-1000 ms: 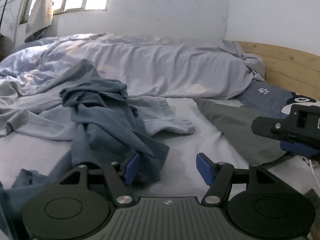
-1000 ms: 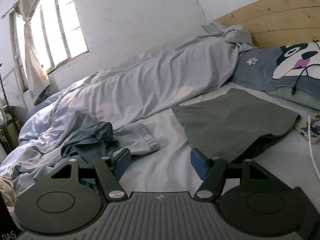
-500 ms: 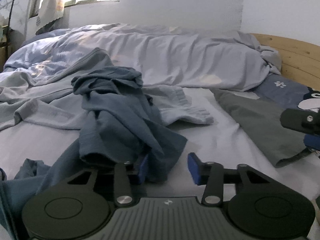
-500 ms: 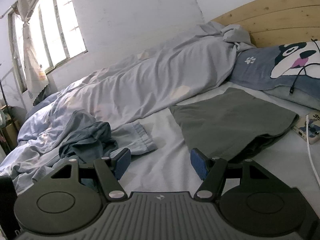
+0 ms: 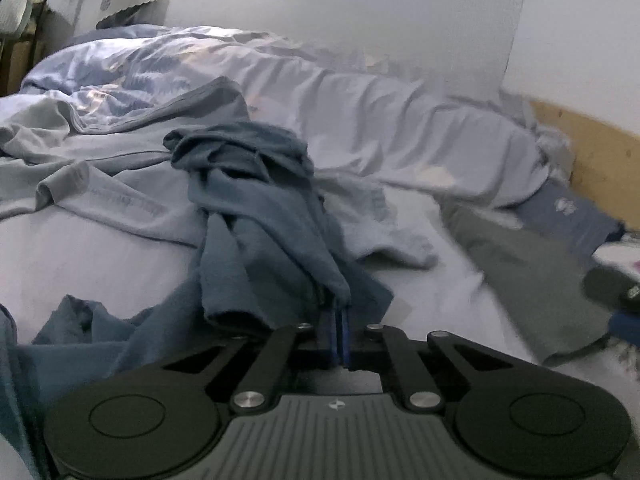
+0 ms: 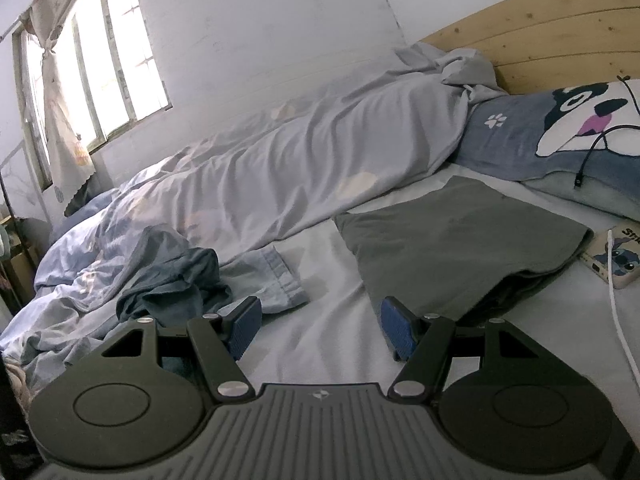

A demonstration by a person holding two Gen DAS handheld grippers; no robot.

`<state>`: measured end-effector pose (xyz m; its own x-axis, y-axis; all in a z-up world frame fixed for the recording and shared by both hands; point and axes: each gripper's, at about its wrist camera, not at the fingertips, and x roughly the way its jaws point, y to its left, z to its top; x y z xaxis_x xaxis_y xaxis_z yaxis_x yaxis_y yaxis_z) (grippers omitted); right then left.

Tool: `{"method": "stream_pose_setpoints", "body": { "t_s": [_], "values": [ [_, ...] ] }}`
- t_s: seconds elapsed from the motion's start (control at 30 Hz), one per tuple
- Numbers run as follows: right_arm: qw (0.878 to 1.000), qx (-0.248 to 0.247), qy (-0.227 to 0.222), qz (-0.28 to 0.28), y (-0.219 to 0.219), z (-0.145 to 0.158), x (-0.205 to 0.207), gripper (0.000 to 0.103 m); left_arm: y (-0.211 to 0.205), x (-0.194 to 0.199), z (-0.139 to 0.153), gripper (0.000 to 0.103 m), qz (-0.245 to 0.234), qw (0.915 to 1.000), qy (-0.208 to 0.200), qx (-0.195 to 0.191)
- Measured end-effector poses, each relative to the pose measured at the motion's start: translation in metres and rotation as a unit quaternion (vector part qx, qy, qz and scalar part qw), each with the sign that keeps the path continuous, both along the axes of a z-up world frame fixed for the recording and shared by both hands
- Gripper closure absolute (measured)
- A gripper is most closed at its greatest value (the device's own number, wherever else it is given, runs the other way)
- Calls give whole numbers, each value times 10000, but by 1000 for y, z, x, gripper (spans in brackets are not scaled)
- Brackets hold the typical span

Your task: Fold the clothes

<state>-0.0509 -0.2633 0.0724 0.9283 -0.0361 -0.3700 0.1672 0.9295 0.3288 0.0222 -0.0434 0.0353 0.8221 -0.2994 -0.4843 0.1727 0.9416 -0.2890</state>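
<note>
Picking the crumpled blue garment (image 5: 256, 216) off the bed (image 5: 92, 264) looks like the step in hand. It lies heaped just ahead of the left gripper (image 5: 335, 322), whose pads have come together on a fold at its near edge. Best lift slowly and check that only one layer comes up. The right gripper (image 6: 320, 330) hangs with pads apart and nothing between them, the garment off to its left; it should take a second corner. A folded grey garment (image 6: 452, 236) lies ahead to its right.

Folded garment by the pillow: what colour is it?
The folded garment is plain olive-grey with no pattern, clearest in the right wrist view.
</note>
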Motion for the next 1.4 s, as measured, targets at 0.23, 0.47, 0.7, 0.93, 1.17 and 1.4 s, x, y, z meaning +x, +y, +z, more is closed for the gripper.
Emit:
{"method": "stream_pose_setpoints", "body": {
  "t_s": [0.23, 0.47, 0.7, 0.93, 1.17, 1.4],
  "values": [
    [10000, 31, -29, 90, 8, 2, 5, 35, 41, -18, 38, 101, 87, 9965, -571, -602],
    [9994, -49, -81, 332, 27, 6, 11, 35, 115, -29, 74, 102, 768, 9862, -917, -1142],
    [9985, -170, -131, 511, 45, 6, 15, 35, 204, -38, 106, 103, 1654, 9713, -1185, -1233],
    [9981, -74, -97, 610, 57, 4, 24, 35, 274, -55, 138, 103, 2261, 9581, -1515, -889],
    [9974, -20, -138, 710, 74, 3, 30, 35, 260, -56, 129, 103, 1742, 9745, -1249, -660],
    [9960, -29, -108, 888, 90, -1, 39, 35, 222, -44, 105, 93, 947, 9895, -837, -701]
  ]
}}
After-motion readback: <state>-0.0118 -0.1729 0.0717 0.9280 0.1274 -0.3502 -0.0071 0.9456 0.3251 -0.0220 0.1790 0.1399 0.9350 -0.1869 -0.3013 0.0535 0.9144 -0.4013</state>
